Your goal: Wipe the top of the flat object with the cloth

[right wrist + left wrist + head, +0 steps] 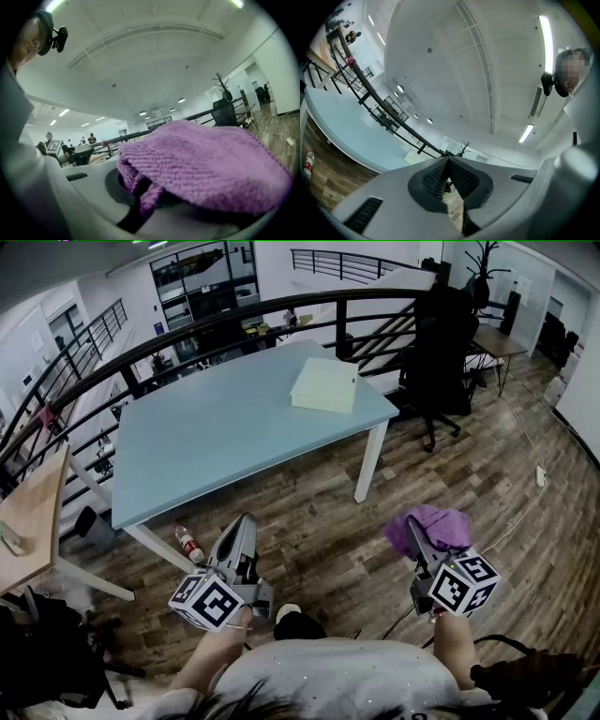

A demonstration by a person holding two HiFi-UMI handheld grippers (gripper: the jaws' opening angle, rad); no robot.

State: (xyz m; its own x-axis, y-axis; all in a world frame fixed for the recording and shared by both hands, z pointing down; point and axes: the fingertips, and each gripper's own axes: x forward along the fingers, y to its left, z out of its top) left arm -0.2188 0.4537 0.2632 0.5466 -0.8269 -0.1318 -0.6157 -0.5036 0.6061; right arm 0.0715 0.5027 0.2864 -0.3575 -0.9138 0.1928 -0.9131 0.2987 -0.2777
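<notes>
A pale flat object lies on the far right part of the light blue table. My right gripper is held over the wooden floor, well short of the table, shut on a purple cloth. In the right gripper view the purple cloth drapes over the jaws and hides their tips. My left gripper hangs near the table's front edge, shut and empty. In the left gripper view its ribbed pads meet at the tip, and the gripper points slightly upward at the ceiling.
A black office chair stands right of the table. A black railing runs behind it. A plastic bottle lies on the floor under the table's front edge. A wooden desk is at the left. A white cable crosses the floor at the right.
</notes>
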